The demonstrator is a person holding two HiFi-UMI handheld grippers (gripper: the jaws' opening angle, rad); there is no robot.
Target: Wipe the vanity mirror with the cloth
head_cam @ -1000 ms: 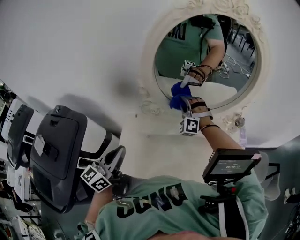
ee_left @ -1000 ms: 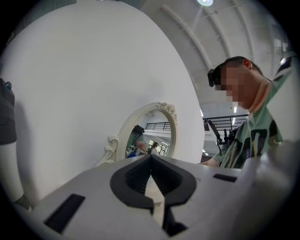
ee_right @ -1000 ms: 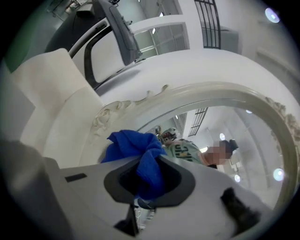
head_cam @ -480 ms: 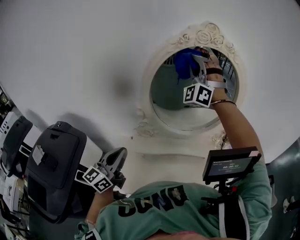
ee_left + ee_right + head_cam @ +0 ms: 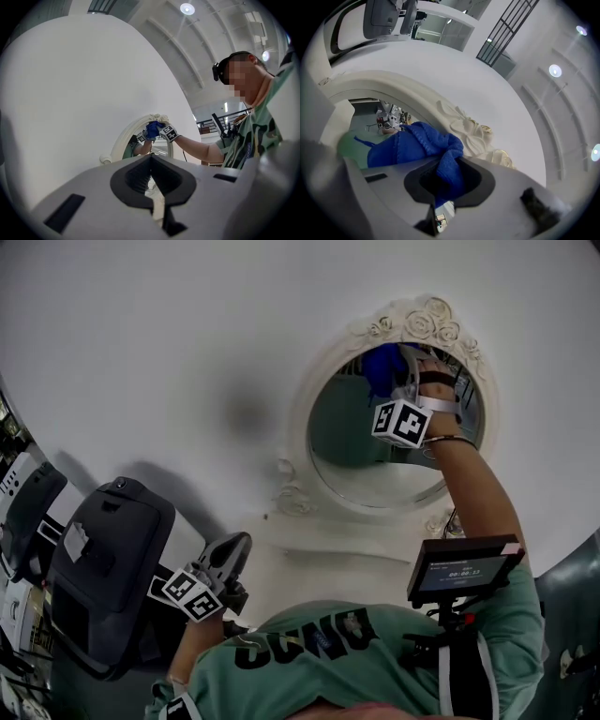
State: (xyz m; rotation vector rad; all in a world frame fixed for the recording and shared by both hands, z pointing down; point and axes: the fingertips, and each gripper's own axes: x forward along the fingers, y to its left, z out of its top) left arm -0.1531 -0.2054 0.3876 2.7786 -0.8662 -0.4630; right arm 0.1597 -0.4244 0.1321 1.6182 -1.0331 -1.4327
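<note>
- Right gripper (image 5: 401,371): raised to the top of the vanity mirror (image 5: 361,446). Its jaws are clamped on a fold of the blue cloth (image 5: 382,367), and the right gripper view shows the fold pinched between them with the rest bunched ahead.
- Cloth position: pressed to the glass at about 1 o'clock of the oval, just under the carved rosette crest (image 5: 427,315) of the white frame (image 5: 298,427). In the right gripper view the cloth (image 5: 412,145) lies beside the crest's moulded flowers (image 5: 471,129).
- Change: one second ago the cloth was low on the glass, near 6 o'clock. Half a second ago it had reached the top, at about 12 o'clock. It now sits slightly further toward 1 o'clock.
- Reading: an upward stroke appears finished, and the cloth looks to be working along the upper rim. The top edge is probably covered, while the sides at 3 and 9 o'clock likely remain to be wiped.
- Left gripper (image 5: 228,557): held low at 7 o'clock of the head view, well apart from the mirror and unchanged over the second. Its jaws are together with nothing between them, and it takes no part in the wiping.
- Risk: the wad may snag on the relief ornament so close to the crest.
</note>
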